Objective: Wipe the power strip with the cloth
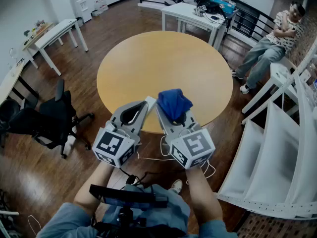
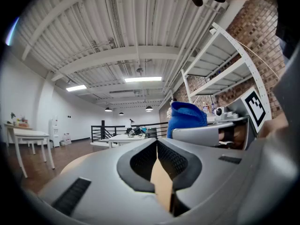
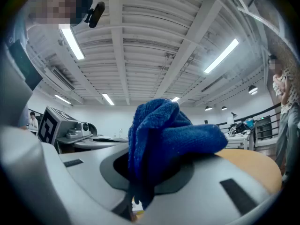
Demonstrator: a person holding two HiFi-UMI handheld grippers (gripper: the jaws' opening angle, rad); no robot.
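A crumpled blue cloth (image 1: pixel 174 103) sticks up from my right gripper (image 1: pixel 166 109), whose jaws are shut on it. In the right gripper view the cloth (image 3: pixel 164 135) fills the middle and hides the fingertips. My left gripper (image 1: pixel 147 103) is just to its left, jaws shut with nothing between them; the left gripper view shows its tips (image 2: pixel 157 142) meeting, and the cloth (image 2: pixel 186 116) beside them. Both grippers are held level over the near edge of the round wooden table (image 1: pixel 163 63). No power strip shows in any view.
A person sits at the back right (image 1: pixel 270 46). A white shelf unit (image 1: pixel 277 157) stands to the right and a black office chair (image 1: pixel 49 120) to the left. White tables stand at the far left (image 1: pixel 57 33) and behind (image 1: pixel 193 14). White cables (image 1: pixel 163 157) lie on the floor.
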